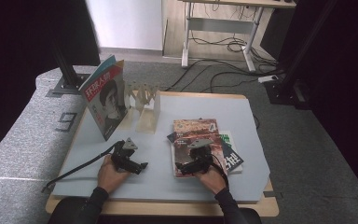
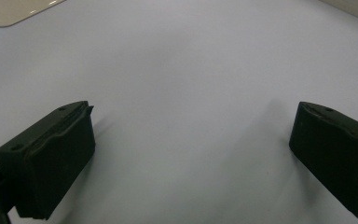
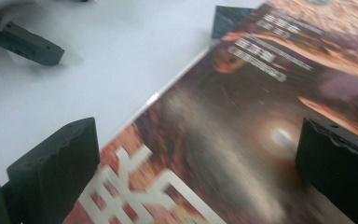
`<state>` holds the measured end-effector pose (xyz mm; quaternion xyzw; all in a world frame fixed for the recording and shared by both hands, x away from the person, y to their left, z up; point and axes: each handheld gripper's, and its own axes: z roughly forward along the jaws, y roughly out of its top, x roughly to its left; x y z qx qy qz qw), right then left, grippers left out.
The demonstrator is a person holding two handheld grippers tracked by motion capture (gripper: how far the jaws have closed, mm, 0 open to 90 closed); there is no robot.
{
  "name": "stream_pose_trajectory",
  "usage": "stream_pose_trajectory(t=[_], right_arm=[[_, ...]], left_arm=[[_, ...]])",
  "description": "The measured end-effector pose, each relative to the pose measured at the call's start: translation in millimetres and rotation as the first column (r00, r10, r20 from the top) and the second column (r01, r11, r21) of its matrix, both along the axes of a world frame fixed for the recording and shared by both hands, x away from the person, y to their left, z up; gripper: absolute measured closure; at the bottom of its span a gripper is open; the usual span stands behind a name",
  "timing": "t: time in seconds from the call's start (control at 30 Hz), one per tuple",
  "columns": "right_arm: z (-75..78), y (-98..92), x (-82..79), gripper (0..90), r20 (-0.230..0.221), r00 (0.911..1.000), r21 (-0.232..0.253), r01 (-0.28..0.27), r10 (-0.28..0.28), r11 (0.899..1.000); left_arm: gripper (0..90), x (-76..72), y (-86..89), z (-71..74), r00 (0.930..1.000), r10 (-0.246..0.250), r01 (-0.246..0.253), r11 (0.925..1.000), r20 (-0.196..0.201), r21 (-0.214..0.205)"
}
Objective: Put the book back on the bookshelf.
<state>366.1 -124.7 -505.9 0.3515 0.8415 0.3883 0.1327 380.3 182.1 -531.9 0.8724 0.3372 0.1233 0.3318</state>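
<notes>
A stack of magazines [image 1: 192,133] lies flat on the pale mat [image 1: 158,182], right of centre. Its top cover is red-brown with white lettering [image 3: 242,116]. My right gripper [image 1: 182,168] hovers low over that cover's near left corner, its jaws wide open with one on each side of the cover area [image 3: 200,158]. My left gripper [image 1: 141,166] rests near the mat's front, a little left of the stack, pointing right. It is open over bare mat [image 2: 191,154] with nothing between its jaws. One of its black fingers [image 3: 28,44] shows in the right gripper view.
Another magazine [image 1: 103,95] stands upright at the back left, leaning in a white slotted rack [image 1: 143,100]. A corner of the rack's base [image 2: 14,9] shows in the left gripper view. A green-and-white magazine [image 1: 232,151] pokes out at the stack's right. Cables trail off the table's left.
</notes>
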Motion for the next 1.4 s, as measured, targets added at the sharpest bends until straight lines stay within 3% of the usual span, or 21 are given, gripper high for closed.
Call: stream_pose_trajectory(t=[0.33, 0.63, 1.4], right_arm=[[-3.0, 17.6, -2.8, 0.0, 0.054, 0.9985, -0.072, 0.003, 0.001, 0.997], [-5.7, 21.3, -6.4, 0.3, 0.098, 0.9951, -0.147, -0.003, 0.017, 0.989], [-5.2, -10.9, -11.7, 0.1, 0.085, 0.9963, -0.128, 0.021, -0.01, 0.992]], left_arm=[[0.0, 0.0, 0.0, 0.0, 1.0, 0.0, 0.0, 1.0, 0.0, 0.0], [0.0, 0.0, 0.0, 0.0, 1.0, 0.0, 0.0, 1.0, 0.0, 0.0], [0.0, 0.0, 0.0, 0.0, 1.0, 0.0, 0.0, 1.0, 0.0, 0.0]])
